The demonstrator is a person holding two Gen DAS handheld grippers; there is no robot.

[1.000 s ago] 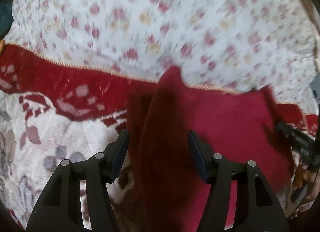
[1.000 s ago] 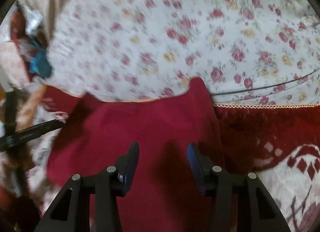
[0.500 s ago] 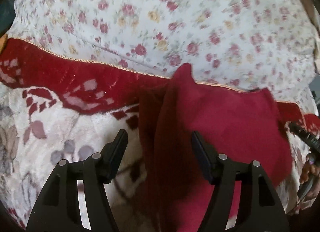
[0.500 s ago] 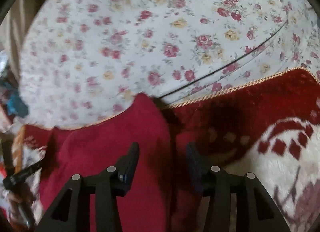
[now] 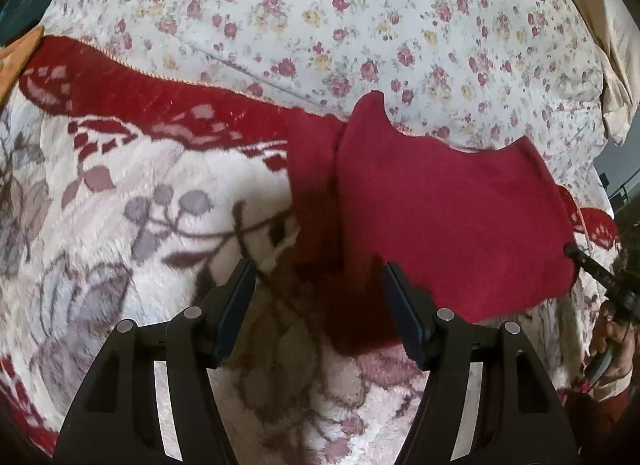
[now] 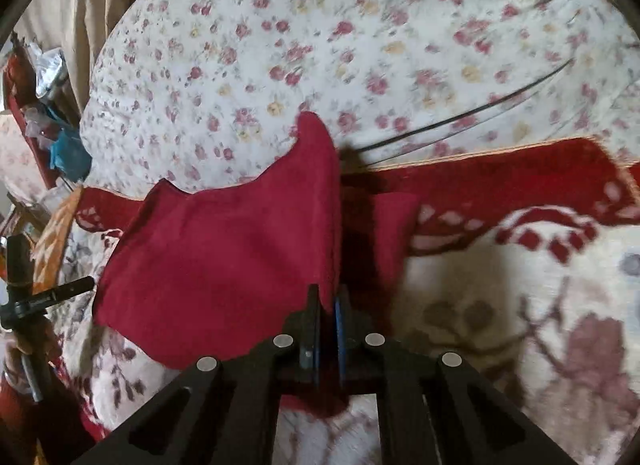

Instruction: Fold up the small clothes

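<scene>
A dark red garment (image 5: 440,217) lies on a plush red-and-white floral blanket (image 5: 140,205), its far edge reaching the flowered sheet. My left gripper (image 5: 318,301) is open, its jaws wide apart over the garment's near left edge, holding nothing. In the right wrist view the same red garment (image 6: 224,249) spreads to the left. My right gripper (image 6: 327,315) is shut on the garment's right edge, the cloth pinched between the blue pads. The other gripper's tip (image 5: 588,263) shows at the garment's right side in the left wrist view.
A white sheet with small red flowers (image 5: 360,25) covers the bed beyond the blanket. A dark cable (image 6: 460,121) runs across the sheet. Clutter, with blue and orange items (image 6: 64,153), sits at the far left. A beige curtain (image 5: 604,37) hangs at right.
My right gripper has closed on the garment's edge; it was open before. My left gripper has drawn back, so the garment's near edge now lies between its open jaws.
</scene>
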